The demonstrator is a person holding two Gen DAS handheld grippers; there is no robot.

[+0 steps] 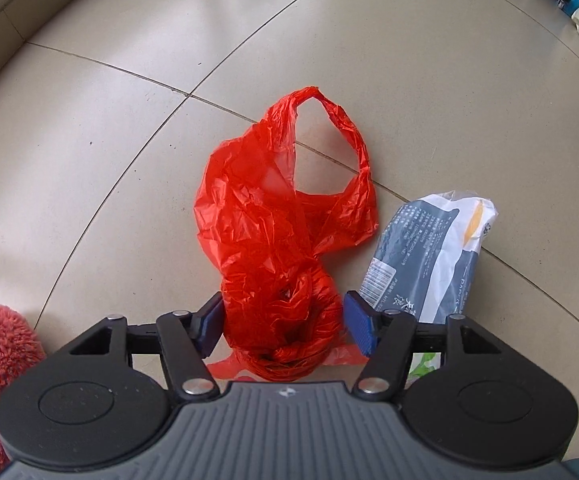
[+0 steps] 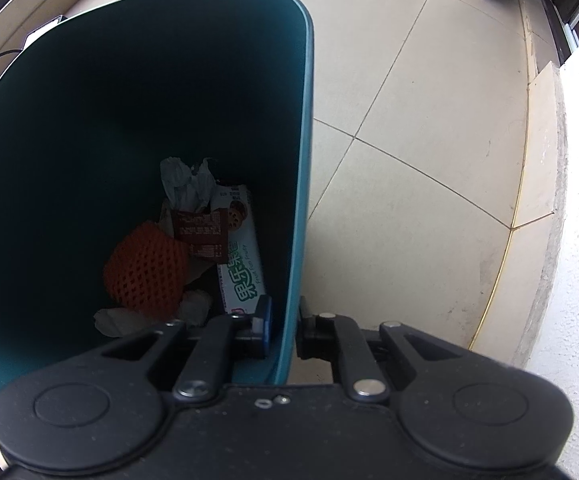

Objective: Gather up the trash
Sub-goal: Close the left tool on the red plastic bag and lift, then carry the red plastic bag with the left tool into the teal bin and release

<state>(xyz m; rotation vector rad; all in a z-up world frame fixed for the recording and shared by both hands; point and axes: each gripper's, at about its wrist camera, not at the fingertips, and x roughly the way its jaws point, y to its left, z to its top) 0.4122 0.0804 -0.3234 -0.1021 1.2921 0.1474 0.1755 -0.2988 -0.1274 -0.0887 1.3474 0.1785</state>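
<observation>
Left wrist cam: my left gripper (image 1: 285, 326) sits around the red bag (image 1: 285, 216) on the floor (image 1: 89, 160), pads apart w/ the bag's bunched end between them.
Can't tell if the pads press it yet. A white-blue wrapper (image 1: 429, 248) lies just beside the bag. My right gripper (image 2: 285, 326) is pinched tight on the bin (image 2: 129, 120) wall; trash lies inside.

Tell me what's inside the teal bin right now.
Inside the teal bin: an orange foam fruit net, a brown wrapper, a white snack box with green lettering and crumpled white paper. Anything beneath them, and the bin's floor nearest the camera, is hidden.
</observation>
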